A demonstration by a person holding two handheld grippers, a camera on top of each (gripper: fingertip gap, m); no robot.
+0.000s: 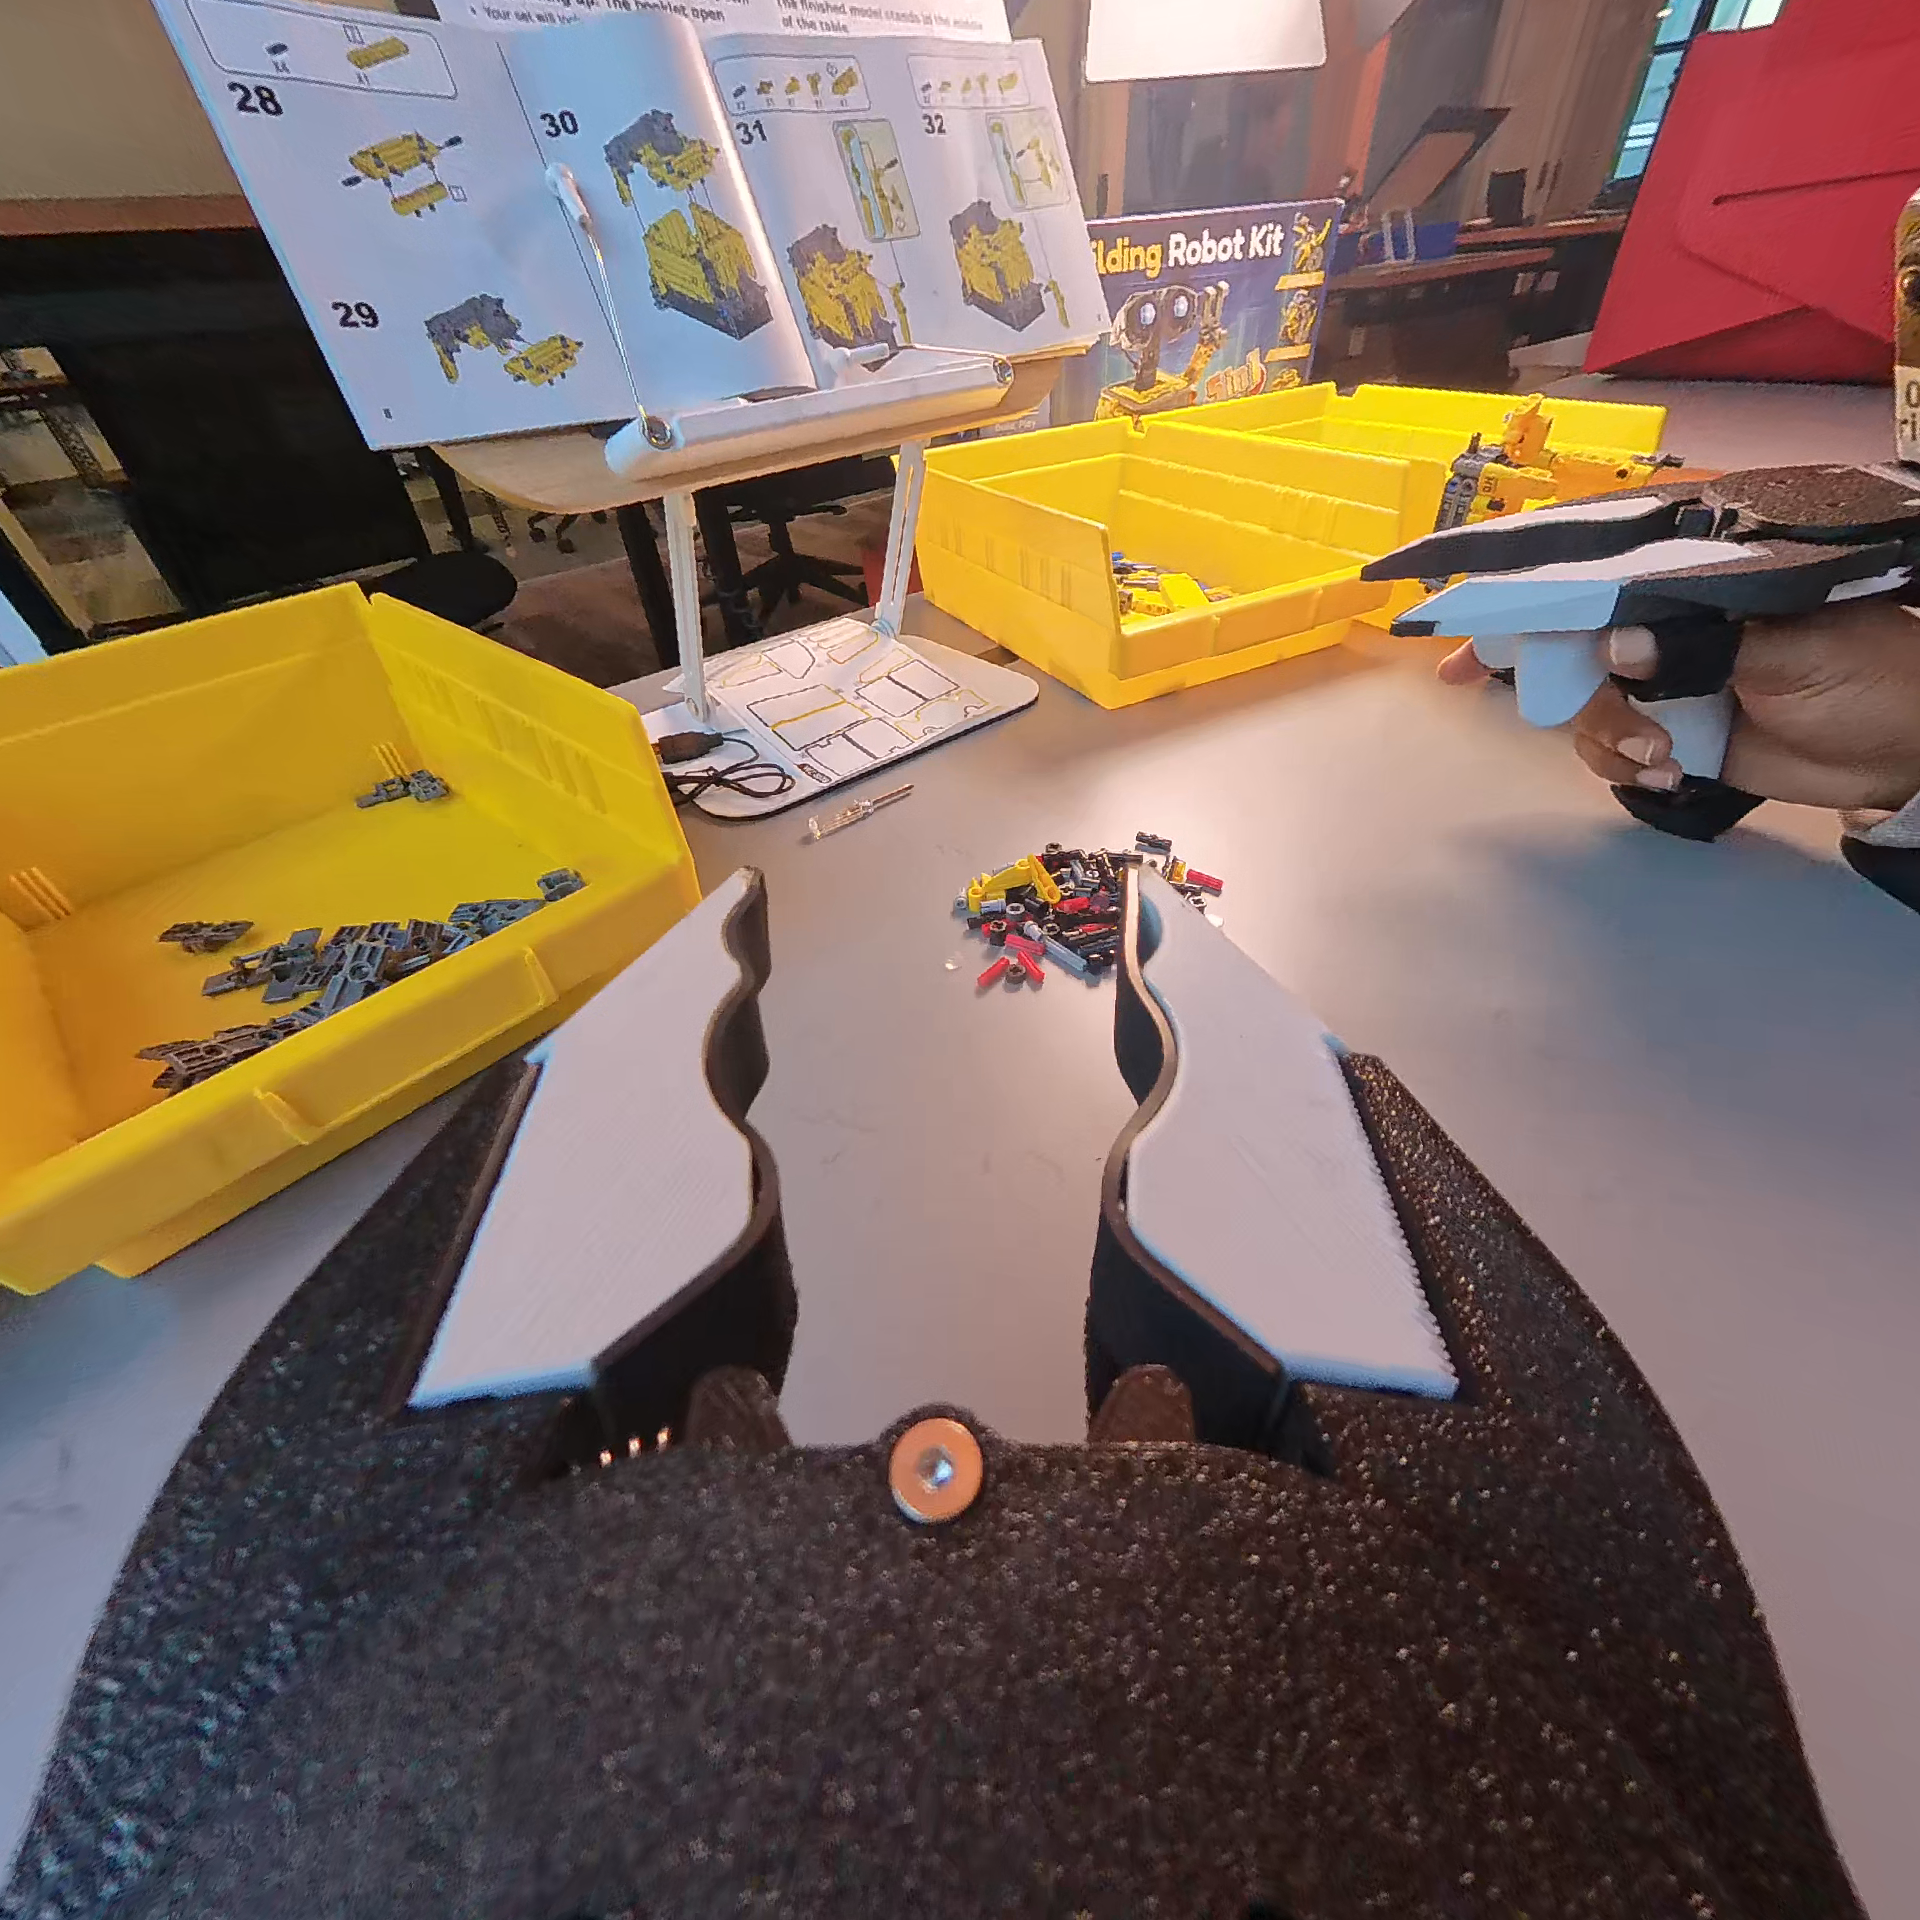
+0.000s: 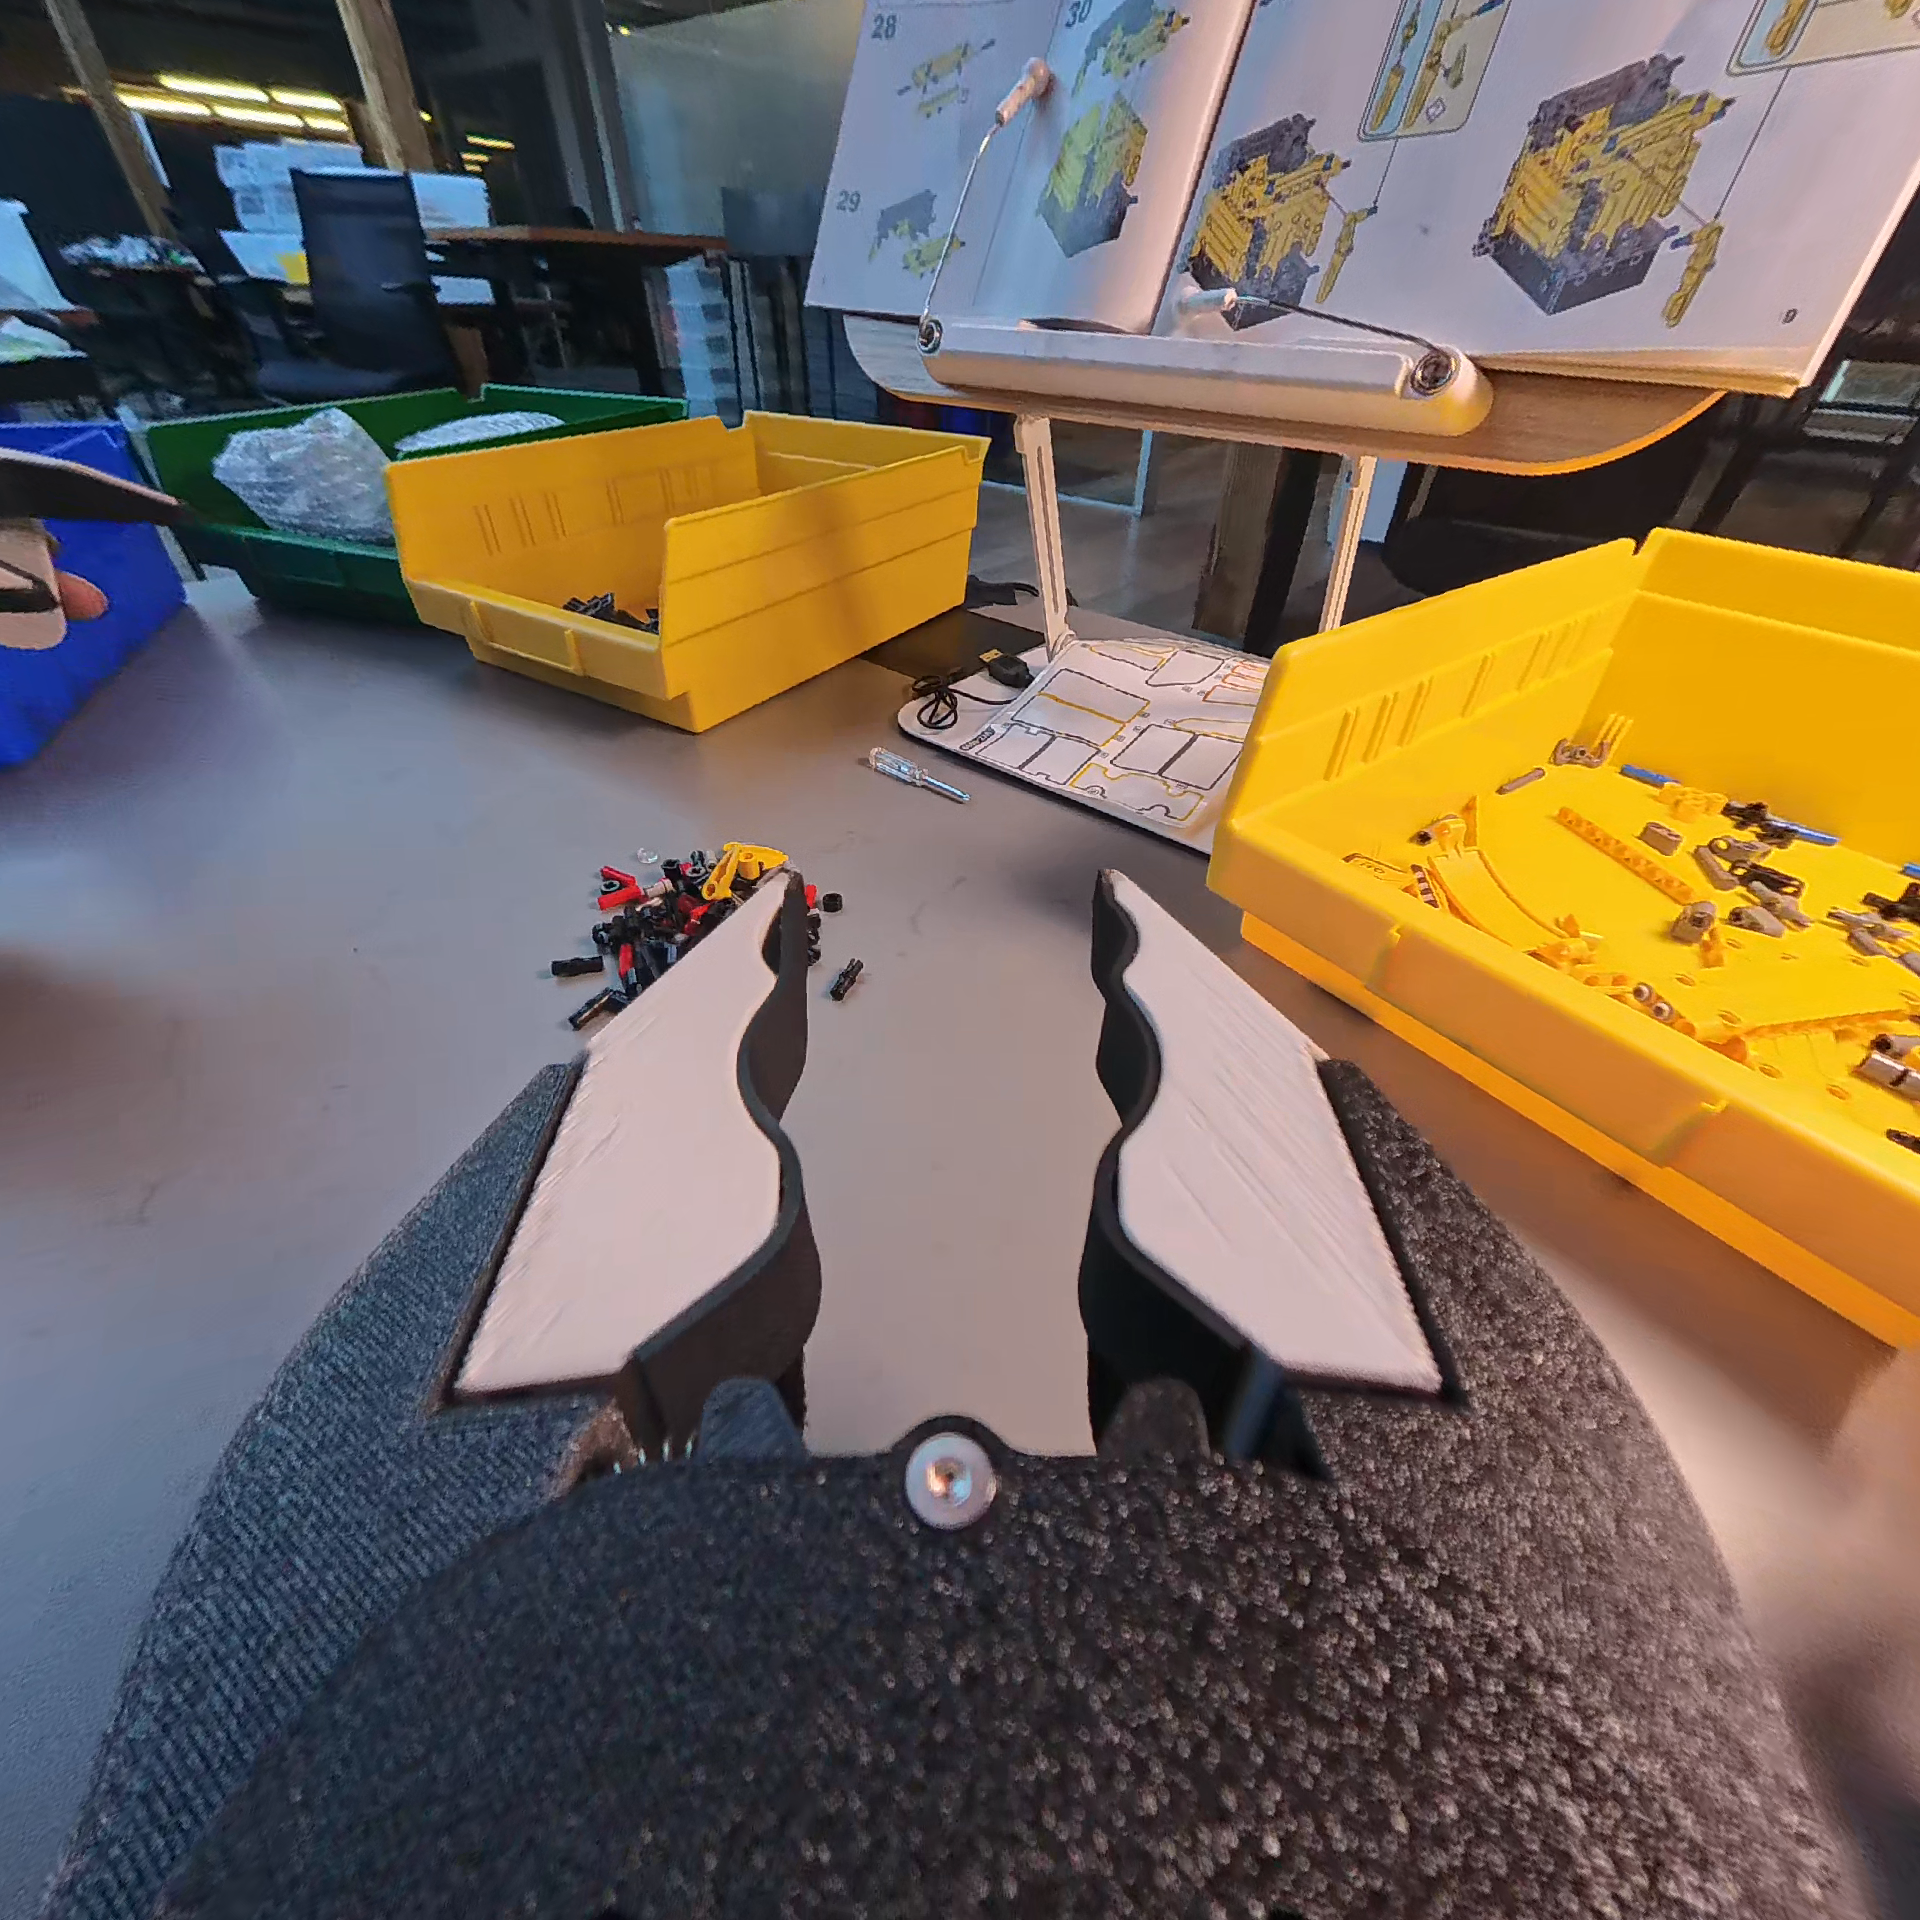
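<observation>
A smooth grey table (image 1: 1455, 1039) fills the middle of both views. In the left wrist view, a glossy yellow plastic bin (image 1: 312, 727) with ribbed walls sits at the left edge, holding flat grey perforated pieces (image 1: 343, 961); a second yellow plastic bin of mixed pieces (image 1: 1195, 499) stands upper right. At top centre, a white-legged book stand (image 1: 790, 416) props an open instruction booklet (image 1: 623, 208), with a printed cardboard kit box (image 1: 1216, 301) behind it.

The left gripper (image 1: 940, 894), white-topped with wavy black inner edges on a coarse speckled black body, hovers over the table with its jaws spread wide and nothing between them. Its right fingertip lies just over a small heap of red, black, grey and yellow connector pins (image 1: 1070, 904) at frame centre. A small clear-handled screwdriver (image 1: 857, 810) lies beyond.

In the right wrist view, the right gripper (image 2: 945, 883) is likewise wide apart and empty, its left fingertip overlapping the same heap (image 2: 686, 904); the bin of mixed pieces (image 2: 1455, 831) lies just to its right. Seen from the left wrist view, the right gripper (image 1: 1392, 597) is held in a hand (image 1: 1766, 717) at the right edge.
</observation>
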